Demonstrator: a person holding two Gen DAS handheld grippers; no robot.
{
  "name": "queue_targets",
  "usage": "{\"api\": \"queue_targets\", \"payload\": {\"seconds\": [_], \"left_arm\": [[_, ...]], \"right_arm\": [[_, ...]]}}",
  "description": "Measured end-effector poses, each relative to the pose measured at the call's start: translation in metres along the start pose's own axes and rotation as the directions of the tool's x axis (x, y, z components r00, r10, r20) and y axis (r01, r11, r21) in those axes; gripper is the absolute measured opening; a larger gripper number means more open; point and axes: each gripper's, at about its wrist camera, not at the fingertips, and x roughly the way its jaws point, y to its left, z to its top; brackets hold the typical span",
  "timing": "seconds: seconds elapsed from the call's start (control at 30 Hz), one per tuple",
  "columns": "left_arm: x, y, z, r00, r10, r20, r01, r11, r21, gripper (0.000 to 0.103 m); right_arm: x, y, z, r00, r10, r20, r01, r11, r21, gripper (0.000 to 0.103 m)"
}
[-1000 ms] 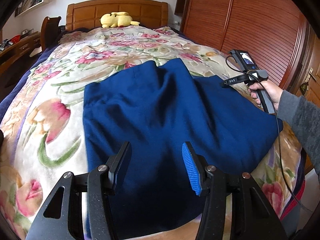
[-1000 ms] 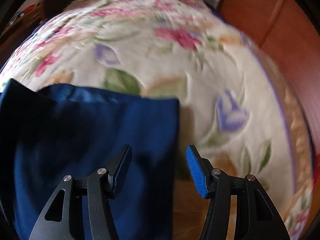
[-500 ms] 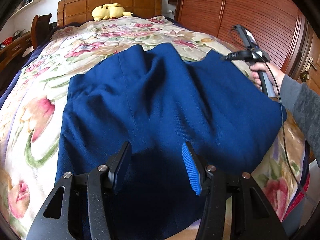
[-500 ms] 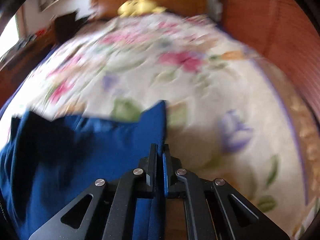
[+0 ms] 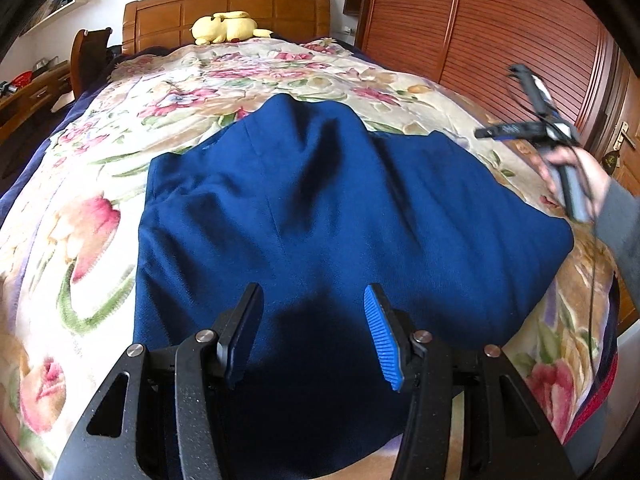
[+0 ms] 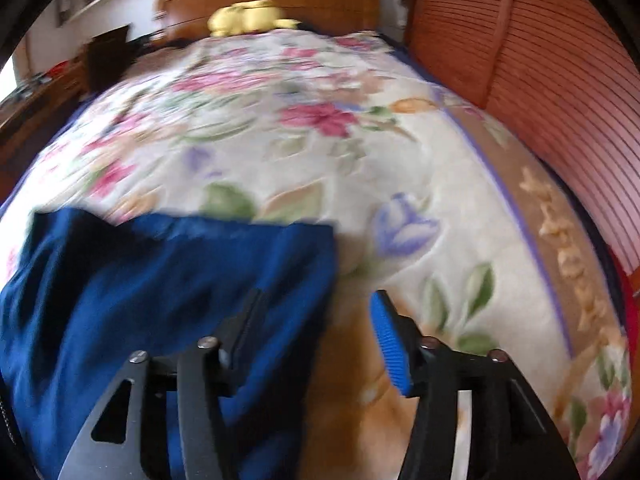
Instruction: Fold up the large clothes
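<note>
A large dark blue garment (image 5: 340,216) lies spread on the floral bedspread (image 5: 80,208), with soft wrinkles near its far edge. My left gripper (image 5: 312,336) is open and empty, hovering over the garment's near edge. My right gripper (image 6: 316,340) is open and empty above the garment's right edge (image 6: 168,288); its left finger is over the cloth, its right finger over the bedspread (image 6: 400,152). In the left wrist view the right gripper (image 5: 540,128) is raised at the bed's right side, held by a hand.
A yellow plush toy (image 5: 226,26) rests by the wooden headboard (image 5: 224,8). A slatted wooden wardrobe (image 5: 500,28) runs along the bed's right side. A wooden desk and chair (image 5: 44,88) stand to the left.
My right gripper was shut on the garment's right corner half a second ago; it has opened, let the cloth go and lifted away. The garment's right side now lies flat.
</note>
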Motion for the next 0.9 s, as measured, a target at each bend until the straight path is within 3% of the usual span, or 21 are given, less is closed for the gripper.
{"api": "queue_targets", "payload": {"seconds": [0.37,0.53,0.63,0.9], "left_arm": [[-0.012,-0.006,-0.008,1.000,0.015,0.009,-0.016,0.999,0.035,0.053],[-0.016,-0.001,-0.021,0.999,0.043,-0.003,-0.043,0.998,0.042,0.053],[-0.023,0.004,-0.025,0.998,0.058,0.005,-0.058,0.998,0.032,0.053],[-0.034,0.017,-0.042,0.995,0.100,-0.006,-0.100,0.995,-0.008,0.053]], "right_arm": [[-0.085,0.067,-0.113,0.986,0.168,-0.011,-0.167,0.966,-0.199,0.059],[-0.084,0.050,-0.141,0.993,0.100,-0.062,-0.111,0.970,-0.218,0.059],[-0.061,0.036,-0.162,0.981,0.140,-0.138,-0.166,0.966,-0.198,0.060],[-0.089,0.057,-0.164,0.998,0.042,-0.057,-0.054,0.969,-0.241,0.060]]}}
